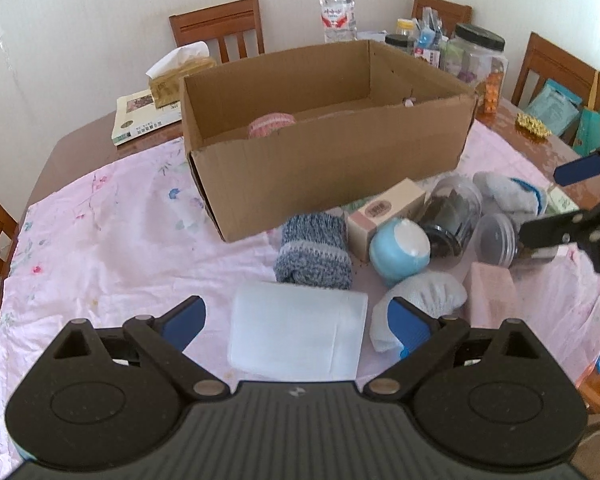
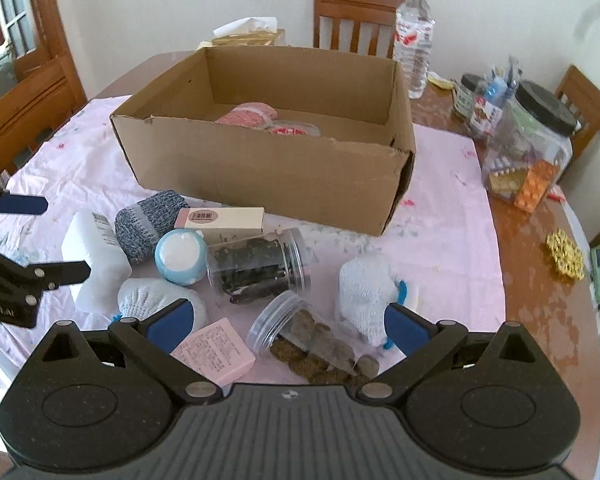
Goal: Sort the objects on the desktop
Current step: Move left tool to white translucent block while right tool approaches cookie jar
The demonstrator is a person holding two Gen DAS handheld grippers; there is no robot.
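Item 1: white packet [image 1: 298,330], flat between left gripper [image 1: 298,322] pads, jaws wide, nothing gripped; likely next pick. Right gripper [image 2: 286,326] spread, empty, straddling clear jar [image 2: 300,336]. Cardboard box [image 1: 324,168] at 12 o'clock, approx. two items inside.

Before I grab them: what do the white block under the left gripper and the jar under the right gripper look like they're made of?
White block: looks like soft, matte, frosted plastic wrap, possibly a tissue pack; printed label on one end, contents not visible. Jar: clear, glossy, rigid plastic by its look; brown lumps show through the wall.
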